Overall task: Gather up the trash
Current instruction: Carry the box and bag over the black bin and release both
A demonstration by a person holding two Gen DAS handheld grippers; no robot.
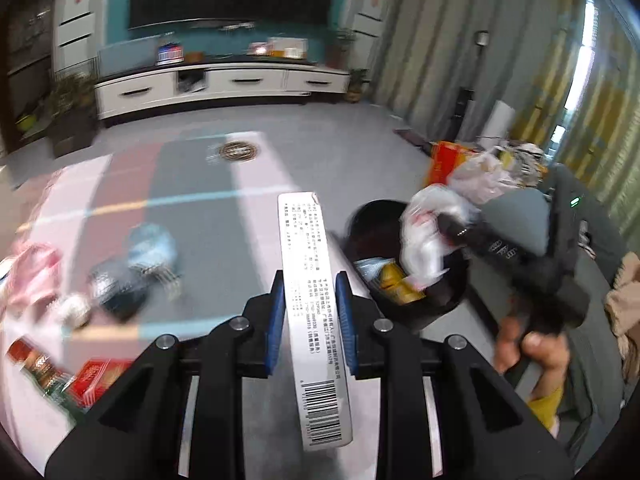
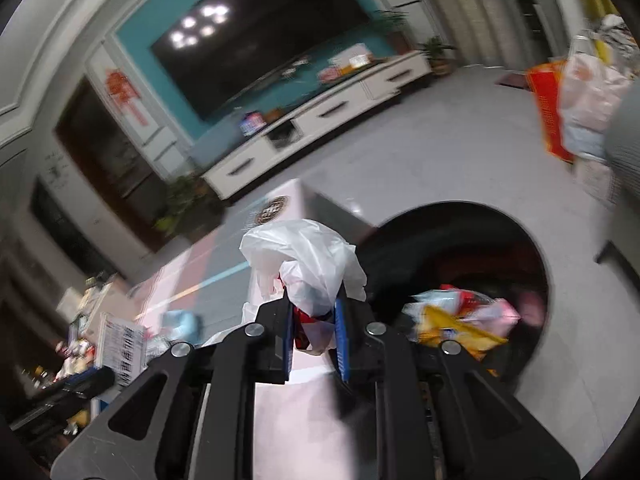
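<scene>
Both tools [image 1: 310,300] [image 2: 314,316] tilt downward, seemingly gripping trash.

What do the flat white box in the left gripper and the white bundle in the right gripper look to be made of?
Flat white box: likely thin cardboard with a matte printed face; straight edges, small text and a barcode. White bundle: thin, semi-translucent plastic film, probably a bag; soft crumpled folds with red showing through.
</scene>
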